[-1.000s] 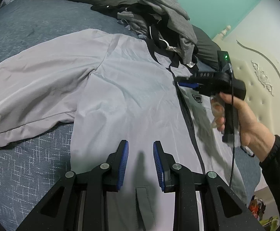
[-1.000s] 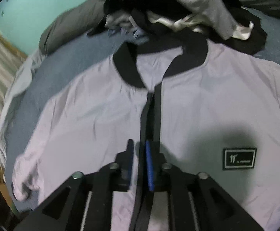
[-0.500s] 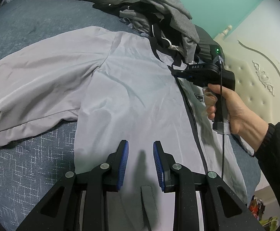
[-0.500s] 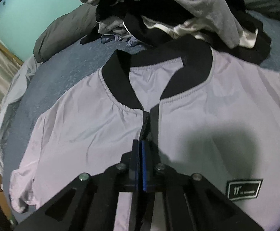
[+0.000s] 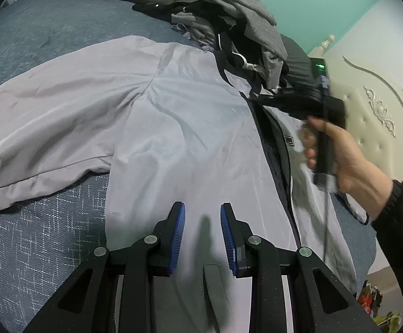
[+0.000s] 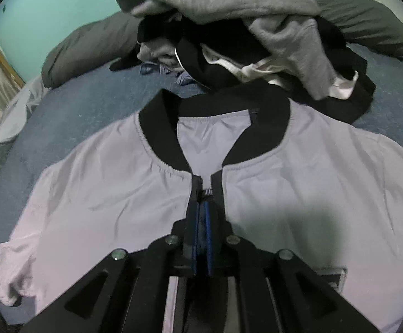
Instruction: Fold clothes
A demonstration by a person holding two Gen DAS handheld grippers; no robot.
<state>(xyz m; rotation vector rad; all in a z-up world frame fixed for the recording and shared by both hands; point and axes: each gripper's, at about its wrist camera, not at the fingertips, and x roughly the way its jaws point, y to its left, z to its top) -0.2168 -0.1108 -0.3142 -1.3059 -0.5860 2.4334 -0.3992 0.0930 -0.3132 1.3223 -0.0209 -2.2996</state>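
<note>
The jacket (image 6: 298, 183), pale grey with a black collar and black zip band, lies face up and spread flat on the blue bedspread (image 5: 32, 252). Its long axis runs from the hem, near both cameras, up to the collar, which points toward the heap of clothes (image 6: 256, 33) at the far end of the bed. The collar's back edge touches that heap. In the left wrist view one sleeve reaches out to the left across the bedspread.

The right gripper (image 6: 201, 208) is pinched nearly closed on the zip band just below the collar's V. Its blue pads stand almost together with a thin strip of the dark band between them. The left wrist view shows the same tool, blurred, held by a hand (image 5: 348, 161) in a dark sleeve at that point on the zip.

The left gripper (image 5: 202, 216) hovers over the lower front panel, left of the zip. Its jaws stand narrowly parted with bare cloth showing between the pads; nothing is held. Whether the tips touch the cloth cannot be told.

A cream padded headboard (image 5: 379, 105) stands to the right, and a teal wall (image 6: 51, 8) lies behind the heap.
</note>
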